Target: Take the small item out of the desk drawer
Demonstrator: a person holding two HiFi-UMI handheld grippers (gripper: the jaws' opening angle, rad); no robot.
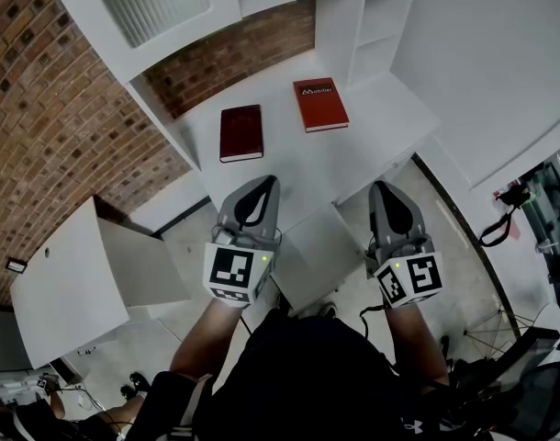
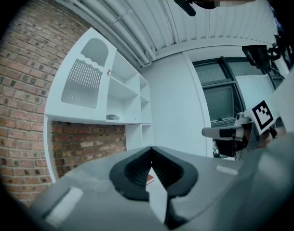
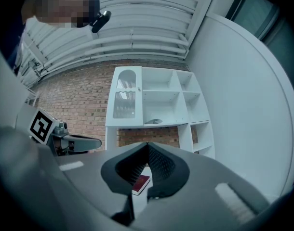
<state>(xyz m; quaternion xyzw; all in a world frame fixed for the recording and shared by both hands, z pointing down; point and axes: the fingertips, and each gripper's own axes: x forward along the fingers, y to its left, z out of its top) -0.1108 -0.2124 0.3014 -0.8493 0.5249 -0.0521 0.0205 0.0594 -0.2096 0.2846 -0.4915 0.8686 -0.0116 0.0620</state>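
Currently, at the far left of the head view, a white flat panel (image 1: 64,283) is lying low beside the red brick wall (image 1: 41,108). The left tongs (image 1: 264,184), grey with a black-and-white marker cube at the back, are being held level, pointing at the front edge of the white worktop (image 1: 289,168). Their own view is showing the two black-padded tips meeting, with nothing between them.

On the worktop beyond them, a dark red hardback book (image 1: 240,133) is lying flat, its long axis running away from the person. Just to its right, and slightly farther back, a brighter red book with white lettering (image 1: 319,104) is lying flat the same way, apart from the first.

Between the two tongs, a white boxy piece (image 1: 308,255) is jutting out below the worktop's front edge; I cannot tell whether it is the drawer. The small item is not showing in any view, so its look, its place and the way it is pointing cannot be told.

The right tongs (image 1: 383,187) are being held level too, near the worktop's front right corner, tips pressed together and empty. White open shelving (image 1: 376,26) is standing at the back right.
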